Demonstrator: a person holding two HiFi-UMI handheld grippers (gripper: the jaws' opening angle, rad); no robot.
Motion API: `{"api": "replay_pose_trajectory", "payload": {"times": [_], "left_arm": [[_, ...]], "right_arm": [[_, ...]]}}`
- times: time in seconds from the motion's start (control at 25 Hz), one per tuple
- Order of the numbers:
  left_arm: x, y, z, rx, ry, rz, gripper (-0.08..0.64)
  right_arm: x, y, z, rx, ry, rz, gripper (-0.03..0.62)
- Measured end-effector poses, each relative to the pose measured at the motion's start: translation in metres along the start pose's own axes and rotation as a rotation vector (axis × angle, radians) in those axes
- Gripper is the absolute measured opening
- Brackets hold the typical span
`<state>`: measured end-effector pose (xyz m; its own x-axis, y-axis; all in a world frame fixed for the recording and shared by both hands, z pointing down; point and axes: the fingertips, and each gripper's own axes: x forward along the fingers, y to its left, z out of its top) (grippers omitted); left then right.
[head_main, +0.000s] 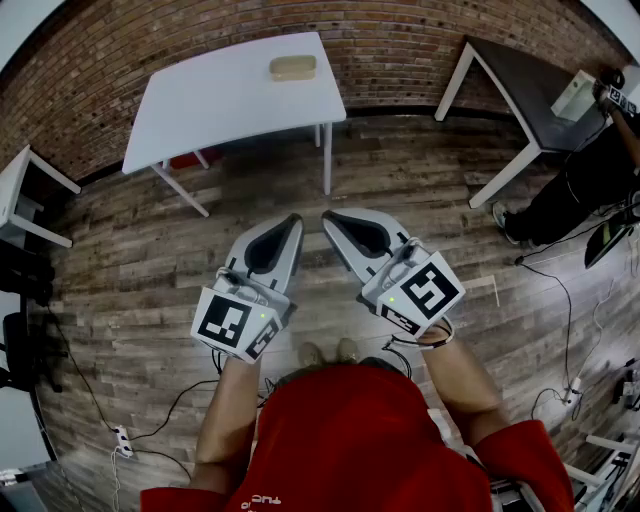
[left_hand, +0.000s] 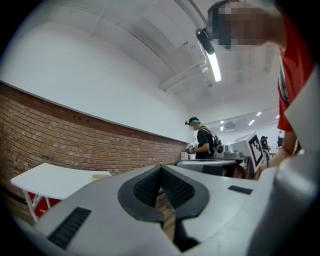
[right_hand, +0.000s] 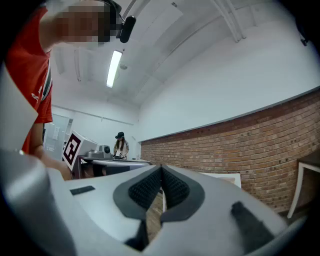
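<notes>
Tongs clenched and empty: my left gripper (head_main: 293, 219) and right gripper (head_main: 331, 216) are held out side by side at waist height in front of my red shirt (head_main: 350, 440), tips leaning toward each other but apart. In the left gripper view the ribbed pads (left_hand: 175, 189) press together with nothing between them, and the right gripper view shows the same, jaws closed on air. Below both lies the wooden plank floor (head_main: 400, 180), with cables (head_main: 560, 300) trailing across it to my right. Ahead, well beyond the tips, stands a white table (head_main: 220, 100), and a tan block (head_main: 292, 67) rests near its far edge, untouched. Behind the table runs a brick wall (head_main: 400, 40). Off to the right, a dark table (head_main: 520, 90) stands against that wall, with another person (head_main: 590, 180) in dark clothes beside it.
</notes>
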<state>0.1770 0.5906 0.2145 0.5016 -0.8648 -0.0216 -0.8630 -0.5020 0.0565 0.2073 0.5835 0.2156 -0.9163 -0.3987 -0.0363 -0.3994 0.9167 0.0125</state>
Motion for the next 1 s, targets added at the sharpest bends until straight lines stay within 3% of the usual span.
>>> {"api": "replay_pose_trajectory", "payload": {"times": [0.44, 0.64, 1.0], "left_arm": [[0.014, -0.004, -0.002, 0.000, 0.002, 0.010, 0.014], [0.026, -0.003, -0.006, -0.009, -0.002, 0.038, 0.014], [0.051, 0.024, -0.011, 0.000, -0.010, 0.113, 0.014]], "right_arm": [[-0.005, -0.011, 0.000, -0.004, 0.000, 0.023, 0.029], [-0.011, -0.028, -0.001, 0.046, -0.024, 0.049, 0.031], [-0.004, -0.073, -0.012, 0.041, -0.008, 0.076, 0.031]]}}
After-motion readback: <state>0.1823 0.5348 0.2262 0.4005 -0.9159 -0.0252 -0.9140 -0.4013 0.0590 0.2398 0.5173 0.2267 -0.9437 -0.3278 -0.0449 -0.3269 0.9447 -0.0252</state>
